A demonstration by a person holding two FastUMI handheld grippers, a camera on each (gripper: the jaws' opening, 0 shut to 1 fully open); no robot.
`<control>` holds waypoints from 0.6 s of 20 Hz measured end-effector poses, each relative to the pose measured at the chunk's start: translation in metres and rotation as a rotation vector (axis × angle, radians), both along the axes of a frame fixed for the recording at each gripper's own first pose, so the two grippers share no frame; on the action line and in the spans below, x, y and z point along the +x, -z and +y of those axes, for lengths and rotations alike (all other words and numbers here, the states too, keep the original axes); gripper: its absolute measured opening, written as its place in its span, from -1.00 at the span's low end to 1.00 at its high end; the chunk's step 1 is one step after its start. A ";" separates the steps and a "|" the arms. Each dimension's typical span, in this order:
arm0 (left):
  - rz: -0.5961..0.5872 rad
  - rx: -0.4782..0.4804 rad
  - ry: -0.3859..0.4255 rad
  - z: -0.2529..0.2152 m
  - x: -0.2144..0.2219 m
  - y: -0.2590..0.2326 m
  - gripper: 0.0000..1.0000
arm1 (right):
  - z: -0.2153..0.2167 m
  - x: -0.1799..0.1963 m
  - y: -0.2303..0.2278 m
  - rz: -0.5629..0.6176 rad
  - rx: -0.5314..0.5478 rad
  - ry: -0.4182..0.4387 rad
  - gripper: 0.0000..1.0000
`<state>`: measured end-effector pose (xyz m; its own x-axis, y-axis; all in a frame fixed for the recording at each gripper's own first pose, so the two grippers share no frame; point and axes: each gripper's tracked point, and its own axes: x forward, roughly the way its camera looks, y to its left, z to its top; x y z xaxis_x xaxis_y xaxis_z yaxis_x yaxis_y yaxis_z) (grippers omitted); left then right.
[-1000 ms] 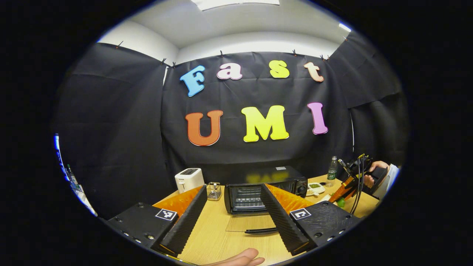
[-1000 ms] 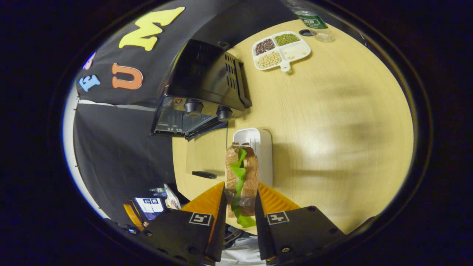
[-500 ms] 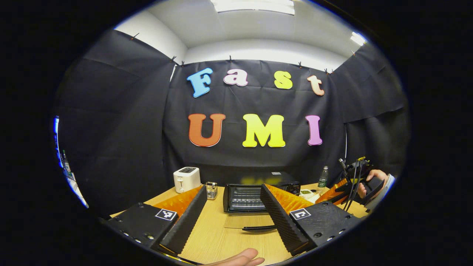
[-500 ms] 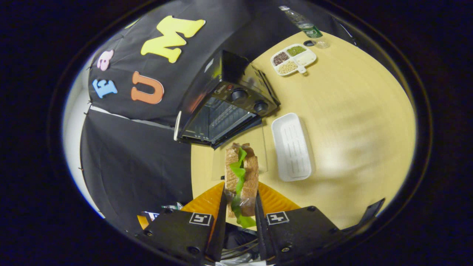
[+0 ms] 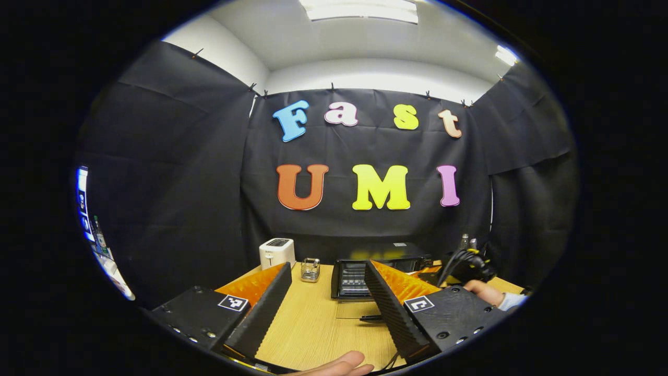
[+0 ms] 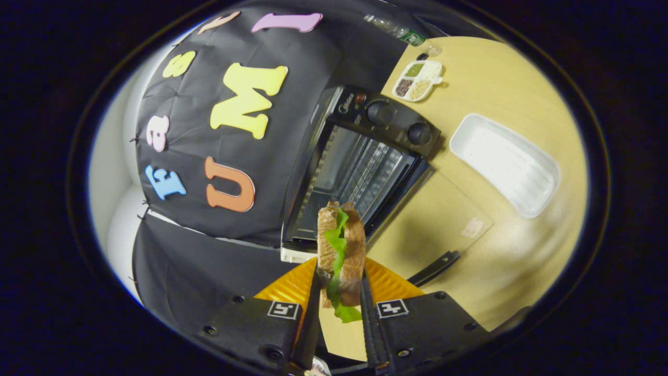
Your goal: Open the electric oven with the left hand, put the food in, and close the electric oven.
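1. The right claw (image 6: 338,308) grips a sandwich (image 6: 340,250) between both fingers, lettuce poking out, just in front of the oven (image 6: 360,167) mouth.
2. The oven stands open on the surface (image 6: 501,230) — its glass door (image 6: 438,224) lies flat, handle toward the claw.
3. The left claw (image 5: 326,308) hangs wide apart and holds nothing, well back from the oven (image 5: 360,274).
4. A white tray (image 6: 503,164) lies beside the oven; a toaster (image 5: 277,253) stands further left.
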<state>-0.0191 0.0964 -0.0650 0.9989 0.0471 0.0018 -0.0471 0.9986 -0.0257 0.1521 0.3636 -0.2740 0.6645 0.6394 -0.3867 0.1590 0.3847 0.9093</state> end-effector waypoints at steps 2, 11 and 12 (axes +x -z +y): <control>0.002 0.012 0.006 0.001 0.000 0.001 0.86 | 0.014 0.022 0.011 -0.024 0.004 0.042 -0.29; 0.067 0.010 0.052 -0.006 0.021 0.031 0.85 | 0.036 0.113 0.038 -0.174 -0.006 0.220 -0.30; 0.076 0.014 0.050 -0.005 0.023 0.034 0.86 | 0.034 0.121 0.037 -0.178 0.012 0.244 -0.29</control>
<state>0.0040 0.0914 -0.0990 0.9973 -0.0023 -0.0738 0.0015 0.9999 -0.0105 0.2735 0.3980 -0.3112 0.8556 0.4567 -0.2436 0.0828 0.3437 0.9354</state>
